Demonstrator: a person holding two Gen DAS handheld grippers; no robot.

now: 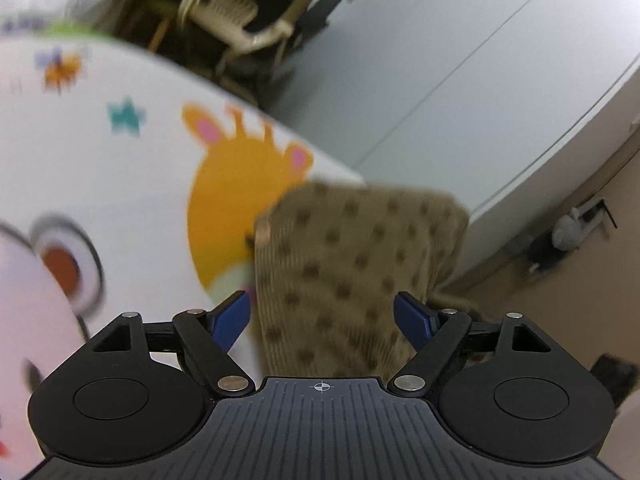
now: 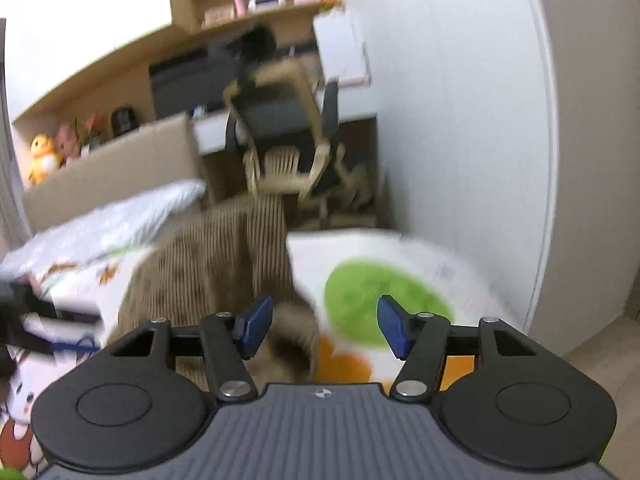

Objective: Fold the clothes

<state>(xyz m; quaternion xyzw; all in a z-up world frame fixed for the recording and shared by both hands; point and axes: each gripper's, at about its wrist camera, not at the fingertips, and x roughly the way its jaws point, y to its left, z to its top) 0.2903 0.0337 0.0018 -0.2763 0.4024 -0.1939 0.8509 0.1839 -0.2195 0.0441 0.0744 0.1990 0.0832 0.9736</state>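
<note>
A tan ribbed garment with dark dots (image 1: 352, 264) lies on a white cartoon-print sheet (image 1: 120, 184), draped over its edge. My left gripper (image 1: 322, 320) is open, its blue fingertips (image 1: 232, 320) on either side of the garment's near part, not pinching it. In the right wrist view the same garment (image 2: 216, 264) lies ahead and to the left on the sheet (image 2: 384, 292). My right gripper (image 2: 324, 328) is open, just above the garment's near end. Both views are blurred.
A beige plastic chair (image 2: 288, 160) and a dark office chair stand beyond the bed. A white wardrobe (image 2: 460, 120) is at the right. A cardboard box (image 2: 116, 168) and pillow (image 2: 112, 224) sit at left. The other gripper (image 2: 24, 316) shows at far left.
</note>
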